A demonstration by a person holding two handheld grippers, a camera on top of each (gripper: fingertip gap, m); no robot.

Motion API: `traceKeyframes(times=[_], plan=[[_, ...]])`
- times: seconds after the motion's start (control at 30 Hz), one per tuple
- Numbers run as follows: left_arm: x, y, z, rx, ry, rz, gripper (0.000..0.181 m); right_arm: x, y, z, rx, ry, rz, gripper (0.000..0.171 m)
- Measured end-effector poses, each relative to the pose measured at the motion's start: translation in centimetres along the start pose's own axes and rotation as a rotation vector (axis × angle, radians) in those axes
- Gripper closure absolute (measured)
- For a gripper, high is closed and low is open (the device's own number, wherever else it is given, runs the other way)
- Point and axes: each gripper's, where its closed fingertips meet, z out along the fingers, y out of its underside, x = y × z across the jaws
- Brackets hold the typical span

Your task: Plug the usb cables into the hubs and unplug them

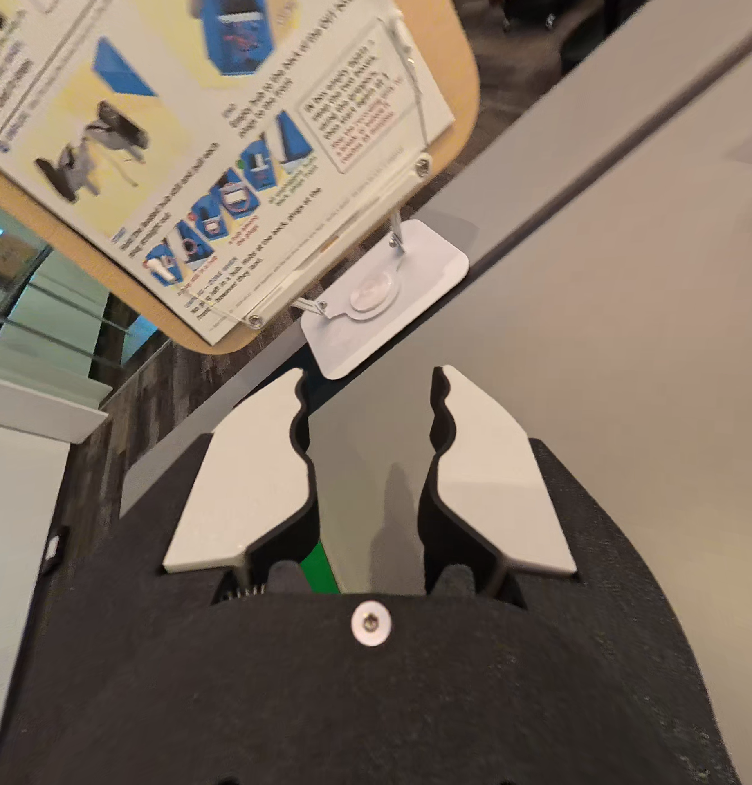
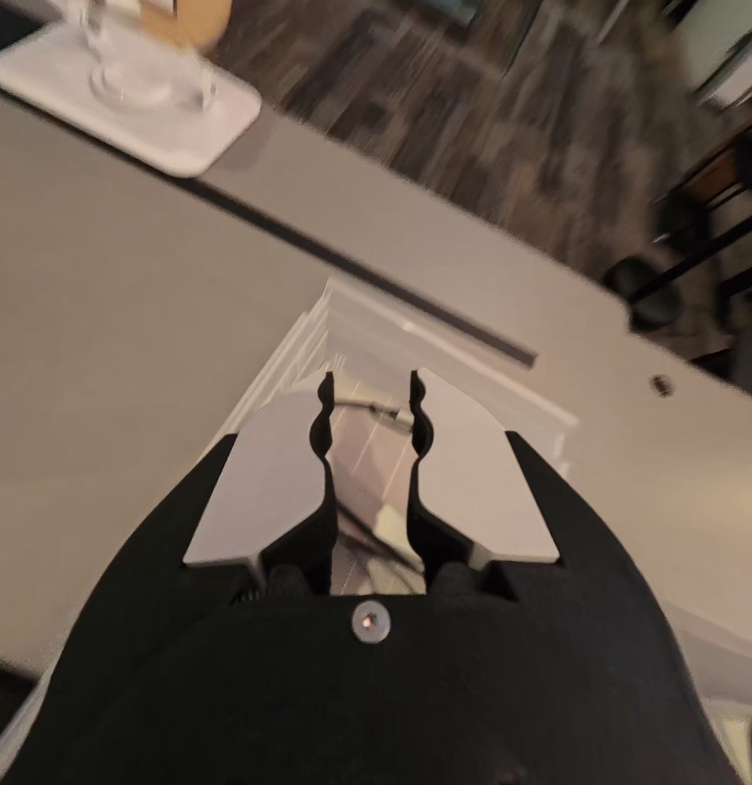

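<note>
Grey worktop, dark slot along far edge. White stand base at edge; white tray near slot.

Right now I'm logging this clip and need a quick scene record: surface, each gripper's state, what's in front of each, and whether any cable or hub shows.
surface: grey table
left gripper: open, empty, above the table
ahead of left: instruction sheet on a white stand base
right gripper: open, empty
ahead of right: white tray-like object, a thin cable lying in it
hub: none identifiable
image quality: right view motion-blurred
</note>
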Motion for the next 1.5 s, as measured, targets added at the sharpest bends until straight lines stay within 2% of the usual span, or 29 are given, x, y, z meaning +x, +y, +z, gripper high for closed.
traceKeyframes(times=[0.03, 0.17, 0.3, 0.43, 0.6, 0.7, 0.8, 0.87, 0.93, 1.0, 1.1, 1.2, 1.27, 1.37, 1.5], plan=[[-0.5, 0.0, 0.0, 0.008, -0.021, -0.024, 0.125, 0.3, -2.1, -1.0, 0.078, 0.072, -0.012, 0.134], [-1.9, -0.2, -0.2, 0.042, -0.054, -0.102, 0.124, -2.8, -10.5, -6.0, 0.418, 0.23, -0.07, 0.123], [-2.7, -0.4, -0.5, 0.072, -0.062, -0.145, 0.124, -8.9, -14.9, -7.9, 0.589, 0.318, -0.177, 0.102], [-3.0, -0.9, -0.9, 0.109, -0.034, -0.192, 0.124, -15.4, -16.2, -6.3, 0.604, 0.242, -0.204, 0.092], [-4.2, -1.5, -2.3, 0.164, 0.093, -0.301, 0.122, -20.9, -16.2, -4.1, 0.626, 0.164, -0.264, 0.094], [-9.1, -1.0, -5.0, 0.229, 0.102, -0.344, 0.123, -21.5, -16.4, -4.6, 0.673, 0.17, -0.303, 0.101], [-13.6, 0.9, -8.2, 0.291, 0.147, -0.368, 0.125, -20.7, -16.4, -4.8, 0.67, 0.176, -0.302, 0.101], [-14.6, 2.4, -10.0, 0.332, 0.232, -0.362, 0.121, -20.5, -16.1, -4.4, 0.64, 0.124, -0.29, 0.101], [-14.7, 3.5, -10.8, 0.351, 0.292, -0.308, 0.131, -20.0, -15.8, -4.1, 0.622, 0.094, -0.289, 0.101], [-15.3, 5.0, -9.6, 0.293, 0.265, -0.15, 0.131, -19.4, -15.5, -3.6, 0.596, 0.089, -0.312, 0.1], [-15.9, 8.4, -5.5, 0.085, 0.279, 0.137, 0.129, -18.1, -15.1, -3.2, 0.558, 0.119, -0.337, 0.098], [-14.7, 14.4, -2.0, -0.206, 0.435, 0.339, 0.129, -17.0, -14.6, -2.9, 0.529, 0.122, -0.345, 0.098], [-14.8, 18.5, -0.4, -0.384, 0.459, 0.509, 0.13, -16.2, -14.3, -2.8, 0.513, 0.129, -0.336, 0.098], [-14.1, 22.5, 1.5, -0.504, 0.546, 0.652, 0.133, -15.5, -14.1, -2.8, 0.507, 0.118, -0.319, 0.098], [-12.4, 24.8, 3.0, -0.548, 0.685, 0.731, 0.134, -14.9, -13.8, -2.7, 0.503, 0.12, -0.313, 0.098]])
